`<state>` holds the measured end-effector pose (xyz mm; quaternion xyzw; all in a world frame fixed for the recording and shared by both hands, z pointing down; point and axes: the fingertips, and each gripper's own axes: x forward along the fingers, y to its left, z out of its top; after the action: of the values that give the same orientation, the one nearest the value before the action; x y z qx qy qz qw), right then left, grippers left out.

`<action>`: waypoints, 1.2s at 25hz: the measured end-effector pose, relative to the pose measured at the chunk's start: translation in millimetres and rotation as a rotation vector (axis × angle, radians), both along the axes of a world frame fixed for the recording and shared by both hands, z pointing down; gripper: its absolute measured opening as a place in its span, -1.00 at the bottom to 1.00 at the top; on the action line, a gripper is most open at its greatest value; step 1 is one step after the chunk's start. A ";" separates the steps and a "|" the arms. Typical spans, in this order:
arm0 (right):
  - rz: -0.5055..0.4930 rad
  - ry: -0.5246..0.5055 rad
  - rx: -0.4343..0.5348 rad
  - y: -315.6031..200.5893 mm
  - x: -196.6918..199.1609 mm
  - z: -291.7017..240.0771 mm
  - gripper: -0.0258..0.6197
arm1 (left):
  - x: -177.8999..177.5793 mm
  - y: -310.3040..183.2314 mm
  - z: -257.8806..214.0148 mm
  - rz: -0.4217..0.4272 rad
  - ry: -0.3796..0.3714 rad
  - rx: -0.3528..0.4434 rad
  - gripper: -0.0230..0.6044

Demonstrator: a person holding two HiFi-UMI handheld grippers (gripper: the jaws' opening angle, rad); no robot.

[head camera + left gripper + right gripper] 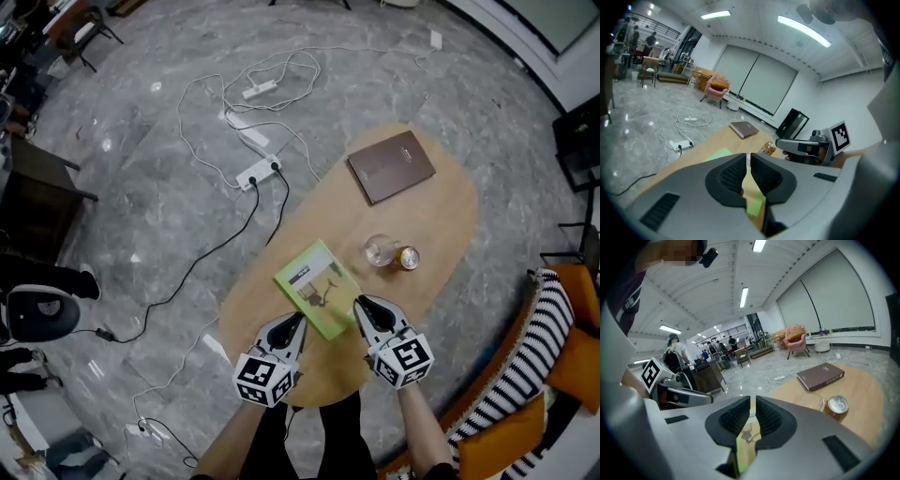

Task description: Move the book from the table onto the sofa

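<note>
A green book (319,286) lies flat on the oval wooden table (441,216), near its front end. A brown book (391,166) lies at the far end, also seen in the right gripper view as the brown book (821,376). My left gripper (297,322) is shut, its tips at the green book's near left edge. My right gripper (361,306) is shut too, at the book's near right corner. Neither holds anything. In the left gripper view the green book (717,154) shows beyond the closed jaws (747,159). The right gripper (753,401) looks over the same book.
A clear glass (380,250) and a drink can (409,258) stand just right of the green book. The sofa with a striped cushion (542,342) and orange cushions (574,361) is at the lower right. Power strips and cables (258,173) lie on the floor left of the table.
</note>
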<state>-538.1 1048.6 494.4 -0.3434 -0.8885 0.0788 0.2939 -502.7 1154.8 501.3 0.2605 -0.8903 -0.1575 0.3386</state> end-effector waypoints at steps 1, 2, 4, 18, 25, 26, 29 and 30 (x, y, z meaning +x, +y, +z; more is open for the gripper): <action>0.000 0.015 0.010 0.0 -1.5 15.1 -0.83 | -0.2 2.2 15.3 -0.016 0.017 0.006 -0.87; 0.001 0.028 0.018 -0.6 -3.0 29.7 -0.82 | -0.4 3.4 30.0 -0.030 0.033 0.012 -0.87; 0.003 0.056 0.031 -3.1 -5.9 57.2 -0.75 | -0.8 3.3 57.6 -0.048 0.063 0.023 -0.80; -0.042 0.246 0.053 -21.7 -17.5 169.0 -0.31 | 1.5 5.6 161.2 -0.218 0.272 0.163 -0.31; -0.105 0.314 0.052 -18.3 -19.2 191.1 -0.27 | -1.3 6.3 171.4 -0.249 0.302 0.206 -0.31; -0.105 0.322 0.056 -18.8 -17.9 194.4 -0.27 | -1.0 7.7 171.8 -0.256 0.305 0.204 -0.31; -0.103 0.341 0.044 -20.0 -14.7 199.3 -0.27 | 2.4 11.5 178.0 -0.277 0.332 0.209 -0.31; -0.104 0.343 0.039 -20.2 -14.7 199.6 -0.27 | 3.6 10.8 181.9 -0.272 0.344 0.208 -0.31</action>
<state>-552.8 1028.4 694.0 -0.3647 -0.8079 0.1038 0.4512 -499.1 1165.6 683.2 0.1411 -0.8254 -0.3346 0.4322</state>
